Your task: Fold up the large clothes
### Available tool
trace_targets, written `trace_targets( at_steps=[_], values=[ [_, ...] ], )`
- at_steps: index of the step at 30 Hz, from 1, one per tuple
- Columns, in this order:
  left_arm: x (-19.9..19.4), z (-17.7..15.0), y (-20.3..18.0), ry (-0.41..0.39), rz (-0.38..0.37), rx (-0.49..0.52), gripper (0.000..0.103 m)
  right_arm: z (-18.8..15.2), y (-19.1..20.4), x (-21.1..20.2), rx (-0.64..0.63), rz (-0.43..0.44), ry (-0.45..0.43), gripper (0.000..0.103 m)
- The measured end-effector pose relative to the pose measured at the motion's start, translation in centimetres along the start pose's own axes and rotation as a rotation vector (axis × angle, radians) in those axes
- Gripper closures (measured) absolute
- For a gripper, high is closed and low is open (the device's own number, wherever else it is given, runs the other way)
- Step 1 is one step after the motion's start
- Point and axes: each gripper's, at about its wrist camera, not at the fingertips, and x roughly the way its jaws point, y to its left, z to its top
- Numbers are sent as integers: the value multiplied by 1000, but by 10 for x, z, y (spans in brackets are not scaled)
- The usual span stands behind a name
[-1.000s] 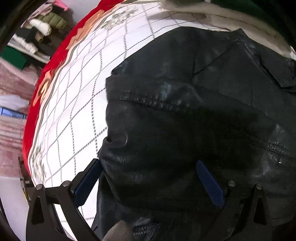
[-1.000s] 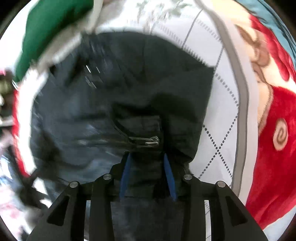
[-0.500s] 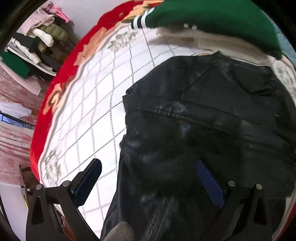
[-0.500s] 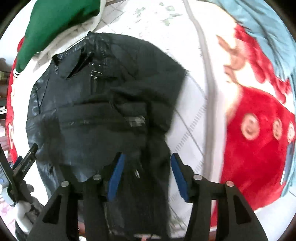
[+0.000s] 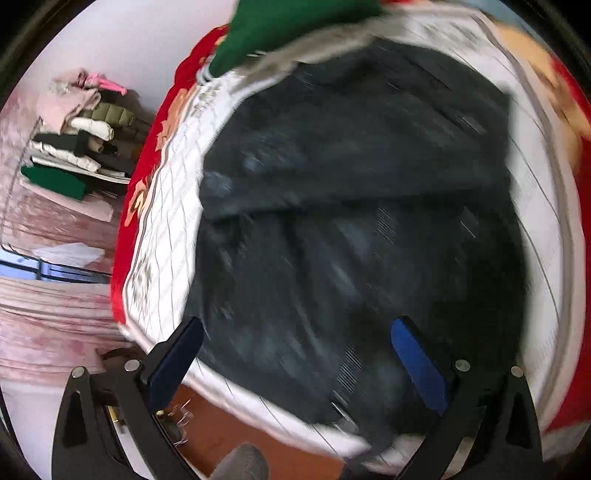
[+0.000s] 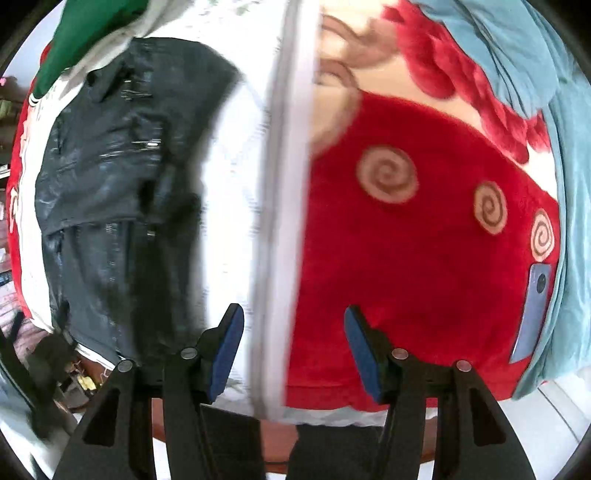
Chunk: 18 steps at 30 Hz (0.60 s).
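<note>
I was working over a bed spread with a plush blanket [image 6: 406, 258], white and grid-quilted in the middle, red with tan spirals toward its edge. Left of the blanket, against a pale wall, one stack of folded clothes [image 5: 74, 140] sat on a pinkish floor. On the blanket lay one black leather jacket [image 5: 351, 221], glossy and creased, folded across its width, blurred in the left wrist view. At the jacket's far end sat one green garment [image 5: 288, 22] over something grey. My left gripper [image 5: 295, 362] hung above the jacket's near end, fingers spread, gripping nothing. My right gripper [image 6: 293, 350] was also spread and empty, over the blanket's grey border stripe, to the right of the jacket [image 6: 122, 192]. Further right, one slim blue phone [image 6: 532, 314] lay beside a light blue sheet [image 6: 554, 110].
</note>
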Motion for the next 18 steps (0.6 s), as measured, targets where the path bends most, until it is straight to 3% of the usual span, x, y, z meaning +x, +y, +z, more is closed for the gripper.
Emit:
trace_targets(
  at_steps=[5, 8, 11, 16, 18],
  values=[
    [-16, -43, -99, 33, 130, 165, 0, 1, -53, 19, -14, -9, 25, 45],
    [-5, -50, -135, 40, 192, 209, 0, 5, -78, 27, 4, -10, 36, 45],
    [17, -44, -151, 66, 245, 214, 0, 13, -94, 31, 29, 0, 47, 44],
    [19, -25, -149, 65, 251, 164, 0, 28, -104, 34, 18, 17, 39, 45],
    [11, -25, -153, 56, 218, 171, 0, 32, -103, 34, 5, 25, 43, 45]
  ],
)
